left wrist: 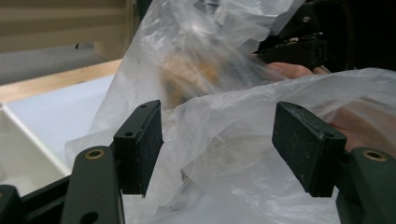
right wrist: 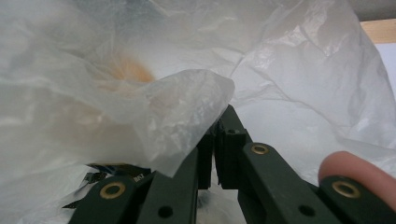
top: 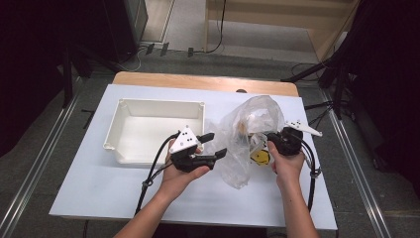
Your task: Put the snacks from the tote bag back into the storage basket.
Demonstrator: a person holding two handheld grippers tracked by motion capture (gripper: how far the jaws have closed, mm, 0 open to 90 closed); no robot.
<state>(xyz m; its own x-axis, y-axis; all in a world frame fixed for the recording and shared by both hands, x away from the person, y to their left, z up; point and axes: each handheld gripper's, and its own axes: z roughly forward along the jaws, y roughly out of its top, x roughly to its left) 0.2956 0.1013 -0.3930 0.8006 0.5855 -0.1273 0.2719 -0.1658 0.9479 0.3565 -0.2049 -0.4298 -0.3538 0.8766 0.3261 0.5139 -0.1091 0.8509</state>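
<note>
plastic bag (top: 242, 139) — crumpled, long axis running toward the person | right gripper (top: 270, 144) pinching its film | left gripper (top: 214, 145) spread beside it | white table (top: 99, 183), white bin (top: 148, 129)

Black hand-held gripper (top: 214, 145) w/ brass rivets, grey dotted plate (black cable).

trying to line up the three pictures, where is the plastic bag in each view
High view: the bag lies right of centre on the table, between the left tool and the right tool, right of the white bin.
Left gripper view: bag ahead, between and beyond the open jaws.
Right gripper view: bag close up, an edge pinched in the shut jaws.
Shared landmark: the orange patch inside the bag.
</note>
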